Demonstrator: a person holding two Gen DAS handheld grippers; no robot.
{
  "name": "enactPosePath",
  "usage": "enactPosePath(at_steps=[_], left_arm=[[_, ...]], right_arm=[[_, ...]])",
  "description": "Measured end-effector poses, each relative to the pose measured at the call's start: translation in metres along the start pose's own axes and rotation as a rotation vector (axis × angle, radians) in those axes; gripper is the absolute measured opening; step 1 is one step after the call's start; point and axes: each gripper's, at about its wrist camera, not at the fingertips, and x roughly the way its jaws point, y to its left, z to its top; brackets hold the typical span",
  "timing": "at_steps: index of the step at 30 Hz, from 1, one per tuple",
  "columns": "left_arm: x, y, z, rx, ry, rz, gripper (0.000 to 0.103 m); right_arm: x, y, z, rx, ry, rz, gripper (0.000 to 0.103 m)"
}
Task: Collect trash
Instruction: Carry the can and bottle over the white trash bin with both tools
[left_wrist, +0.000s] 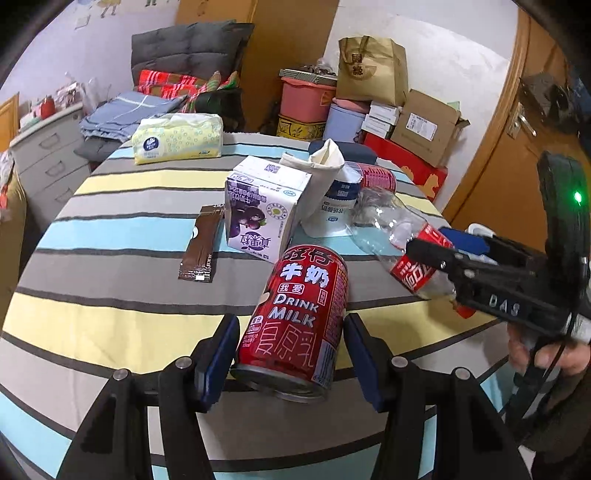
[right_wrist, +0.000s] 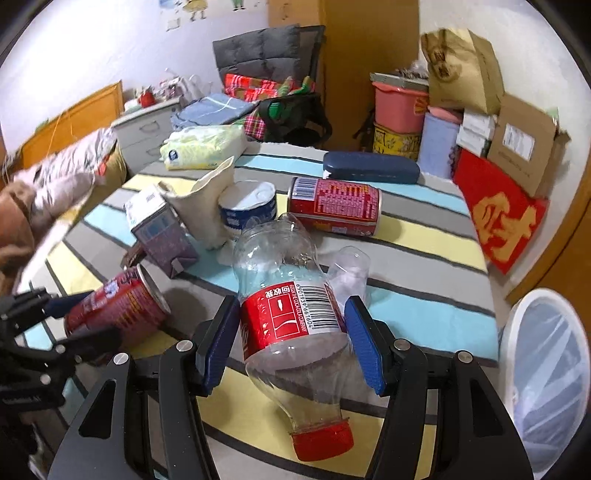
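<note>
Low in the left wrist view, the left gripper (left_wrist: 291, 350) has its blue pads pressed on a red milk can (left_wrist: 295, 321), tilted over the striped tablecloth (left_wrist: 110, 291). In the right wrist view's lower centre, the right gripper (right_wrist: 291, 343) clamps a clear cola bottle (right_wrist: 291, 314), red cap nearest the camera; a white bin (right_wrist: 546, 373) sits at right.

My right tongs (left_wrist: 448, 254) cover the bottle's (left_wrist: 384, 225) cap end in the left view. The far can (left_wrist: 376, 177) is half hidden behind a cloth pouch (left_wrist: 317, 173) (label unreadable). The white bin (right_wrist: 546, 373) runs off the frame.
</note>
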Motion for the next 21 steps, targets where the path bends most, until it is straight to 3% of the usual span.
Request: enactPosePath(at_steps=[2, 4, 10, 14, 21], left_arm=[[0.001, 0.003, 0.002, -0.015, -0.004, 0.0, 0.059], [0.003, 0.003, 0.005, -0.014, -0.001, 0.022, 0.065], [0.004, -0.003, 0.013, 0.038, -0.02, 0.015, 0.066], [0.01, -0.007, 0.016, 0.07, 0.003, 0.016, 0.066], [0.021, -0.006, 0.015, 0.053, 0.013, 0.008, 0.066]], right_arm=[[-0.002, 0.0, -0.001, -0.003, 0.004, 0.0, 0.06], [-0.005, 0.0, -0.003, -0.005, 0.018, 0.018, 0.06], [-0.013, 0.004, -0.006, -0.045, 0.09, 0.007, 0.06], [-0.003, 0.01, -0.003, -0.083, 0.099, 0.005, 0.062], [0.003, 0.007, -0.004, -0.042, 0.077, 0.011, 0.063]])
